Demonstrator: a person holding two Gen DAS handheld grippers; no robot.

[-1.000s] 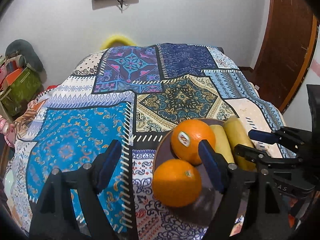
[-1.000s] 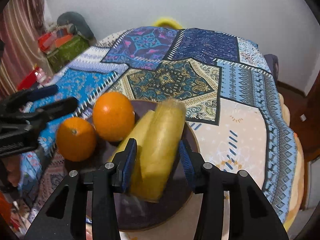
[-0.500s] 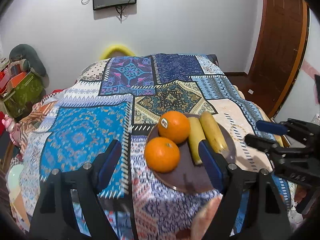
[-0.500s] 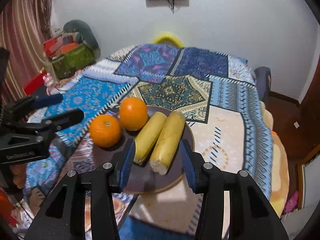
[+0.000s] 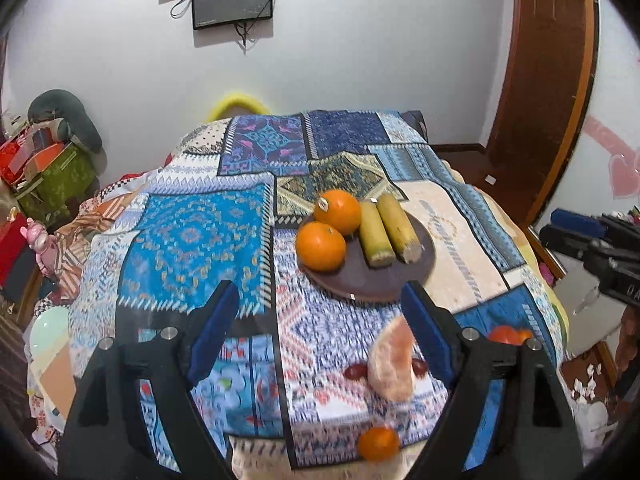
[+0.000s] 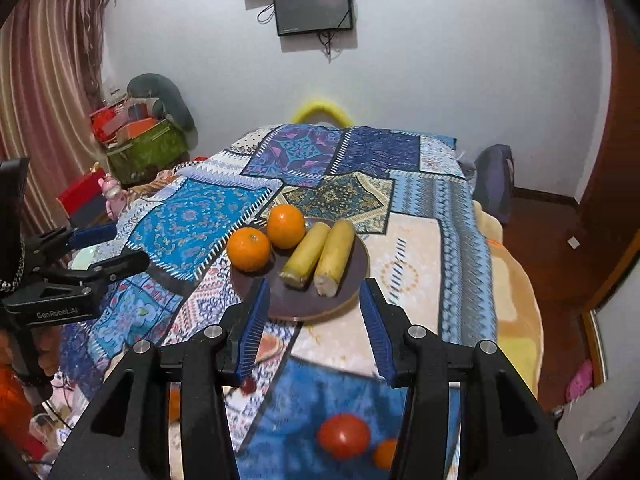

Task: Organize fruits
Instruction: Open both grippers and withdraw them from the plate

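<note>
Near bedspread edge (plate), grippers gape.

The patchwork cloth is lying as a soft, matt woven fabric, printed in blues and creams. At about two o'clock from its centre, the plate is showing a smooth, dull brown face with a faint sheen. The two oranges are looking waxy and finely pebbled, one carrying a small glossy sticker. The bananas are appearing matt with rough cut ends. The left gripper and right gripper are showing matt black plastic bodies, ribbed blue pads and bright metal screw heads. At three o'clock, the door is gleaming as varnished wood.
</note>
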